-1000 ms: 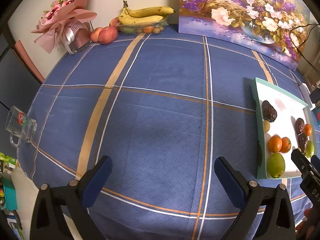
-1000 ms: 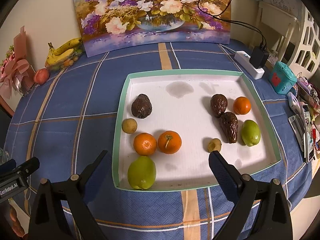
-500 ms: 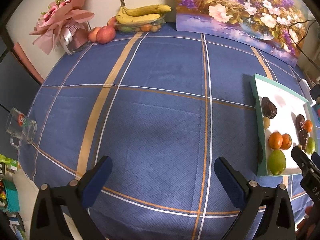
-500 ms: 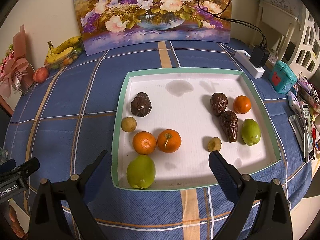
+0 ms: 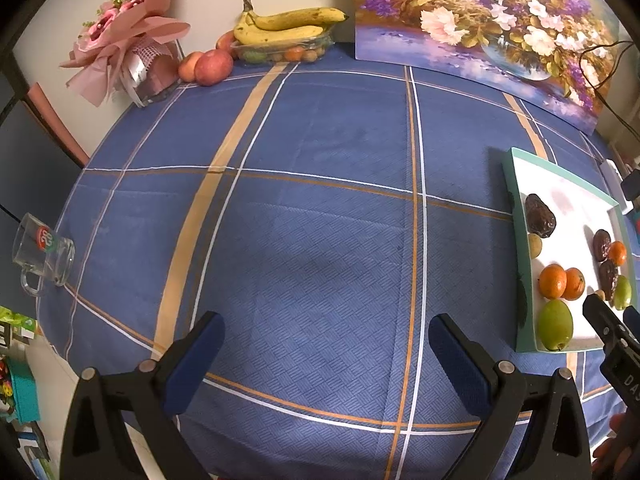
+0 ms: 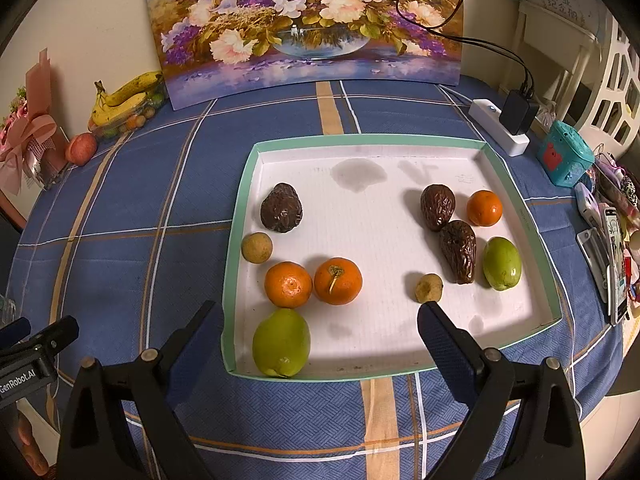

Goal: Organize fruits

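a: how are the tongs held?

b: the right gripper (image 6: 320, 328) is spread wide with nothing between its fingers, poised over the near edge of the tray (image 6: 240, 216). the left gripper (image 5: 324, 340) is likewise parted and unloaded, above bare tablecloth (image 5: 312, 208).

a: and the fruit?

b: two oranges (image 6: 312, 283) are seen touching in the tray, a green fruit (image 6: 281, 342) just before them.

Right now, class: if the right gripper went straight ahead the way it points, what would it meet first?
Probably the tray's near rim, then the green fruit or paired oranges; the right gripper is open, depth uncertain.
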Tool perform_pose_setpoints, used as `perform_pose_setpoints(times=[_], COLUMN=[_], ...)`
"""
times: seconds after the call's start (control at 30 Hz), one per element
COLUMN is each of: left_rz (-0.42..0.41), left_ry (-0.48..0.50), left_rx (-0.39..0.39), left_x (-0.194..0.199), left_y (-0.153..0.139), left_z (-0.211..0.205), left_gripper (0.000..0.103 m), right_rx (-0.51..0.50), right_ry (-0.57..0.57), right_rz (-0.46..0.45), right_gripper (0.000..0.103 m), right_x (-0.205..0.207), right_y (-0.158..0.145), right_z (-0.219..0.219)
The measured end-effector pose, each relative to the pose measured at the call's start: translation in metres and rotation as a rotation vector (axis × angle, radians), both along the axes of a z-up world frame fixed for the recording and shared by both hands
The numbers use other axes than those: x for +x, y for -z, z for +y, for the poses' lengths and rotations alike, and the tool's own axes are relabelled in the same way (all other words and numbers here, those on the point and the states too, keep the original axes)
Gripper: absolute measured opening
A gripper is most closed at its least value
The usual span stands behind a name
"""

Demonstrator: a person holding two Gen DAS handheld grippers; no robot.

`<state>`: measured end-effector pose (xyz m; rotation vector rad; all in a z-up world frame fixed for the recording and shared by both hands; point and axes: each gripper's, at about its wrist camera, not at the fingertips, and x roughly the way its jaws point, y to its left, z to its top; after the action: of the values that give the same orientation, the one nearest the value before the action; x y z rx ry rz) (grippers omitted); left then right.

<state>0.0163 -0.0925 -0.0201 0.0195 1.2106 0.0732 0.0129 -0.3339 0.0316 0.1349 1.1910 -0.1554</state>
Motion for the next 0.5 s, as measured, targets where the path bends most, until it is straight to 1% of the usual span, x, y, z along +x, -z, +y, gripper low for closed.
perform_pose_setpoints(times=[0.5], left_rz=[0.001], left_ry=[0.003], left_rx=[0.000], left_x=[0.0005], left_y=[0.0002], left_z=[0.0018], left_gripper=[0.103], right_rx=[-0.003], right_ry=[-0.006], right_rz=[0.010], right_gripper=[0.097], right_x=[-0.0001], right_y=[0.0029], right_z=[0.0004])
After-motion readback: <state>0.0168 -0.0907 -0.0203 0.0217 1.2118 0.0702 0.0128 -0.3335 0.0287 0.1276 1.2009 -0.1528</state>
